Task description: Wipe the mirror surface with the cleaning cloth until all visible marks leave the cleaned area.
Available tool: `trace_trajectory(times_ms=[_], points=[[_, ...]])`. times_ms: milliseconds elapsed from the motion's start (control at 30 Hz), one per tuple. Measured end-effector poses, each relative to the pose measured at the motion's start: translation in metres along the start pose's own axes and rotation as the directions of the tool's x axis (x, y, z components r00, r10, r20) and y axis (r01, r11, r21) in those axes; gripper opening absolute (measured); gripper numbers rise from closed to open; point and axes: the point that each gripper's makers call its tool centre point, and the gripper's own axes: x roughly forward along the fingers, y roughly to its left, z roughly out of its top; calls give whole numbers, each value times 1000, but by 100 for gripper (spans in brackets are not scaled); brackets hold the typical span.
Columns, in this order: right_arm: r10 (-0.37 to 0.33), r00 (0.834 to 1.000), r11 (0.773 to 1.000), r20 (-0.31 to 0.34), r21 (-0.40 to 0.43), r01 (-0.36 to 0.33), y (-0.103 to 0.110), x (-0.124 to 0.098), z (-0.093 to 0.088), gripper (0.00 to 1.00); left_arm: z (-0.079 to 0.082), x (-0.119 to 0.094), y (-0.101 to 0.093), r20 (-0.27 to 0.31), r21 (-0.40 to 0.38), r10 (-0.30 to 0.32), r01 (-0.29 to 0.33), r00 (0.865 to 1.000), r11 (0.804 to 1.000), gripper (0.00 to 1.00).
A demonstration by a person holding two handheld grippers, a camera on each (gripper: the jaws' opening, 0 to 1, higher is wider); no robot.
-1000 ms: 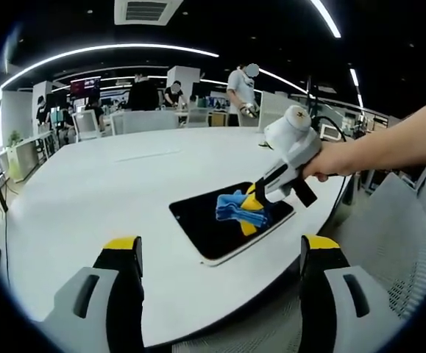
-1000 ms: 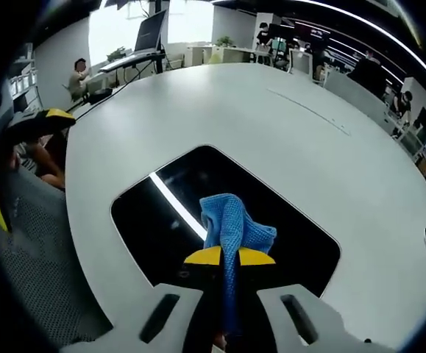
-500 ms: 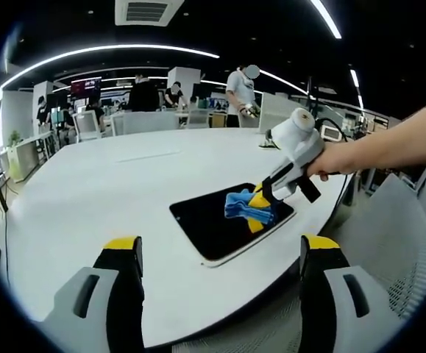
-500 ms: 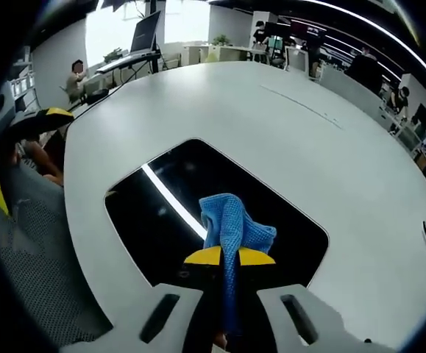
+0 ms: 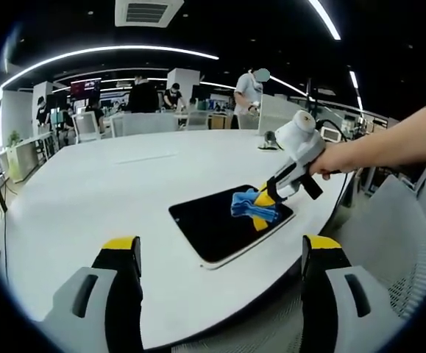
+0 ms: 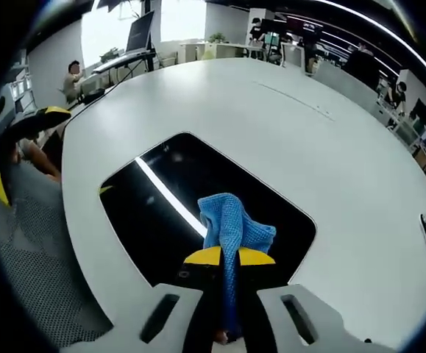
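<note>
Since a second ago our right tongs [image 5: 265, 198] have drawn the cloth [image 5: 251, 205] toward the mirror's end nearest the right hand, so more dark glass shows ahead of it.

We work on a wide white table [image 5: 87, 198]. The mirror [image 5: 209, 224] lies flat near its edge, black, reflecting a ceiling light strip. The blue cloth [image 6: 231, 228] rests on the glass, clamped between the right tongs [image 6: 229, 256]. Our left tongs [image 5: 220, 254] hang apart, holding nothing, short of the table edge.

We judge the wiping mid-stroke; small specks seem to remain at the far corner. Next, carry the cloth there, keeping it flat.
</note>
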Motion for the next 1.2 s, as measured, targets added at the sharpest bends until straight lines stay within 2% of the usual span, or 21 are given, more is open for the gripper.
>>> trace_trajectory(times_ms=[733,867,967,1200], points=[[-37,999,994,-1,100,37,-36,-17,-29,0,2,-1,1,12,3,7,-7,1000,1000,90],[-64,998,997,-26,36,64,-40,-20,-33,0,3,0,1,15,3,6,-6,1000,1000,89],[-62,998,996,-20,61,63,-40,-20,-32,0,4,-1,2,21,2,8,-8,1000,1000,89],[-84,996,995,-22,50,85,-39,-20,-32,0,2,-1,1,12,1,5,-5,1000,1000,89]])
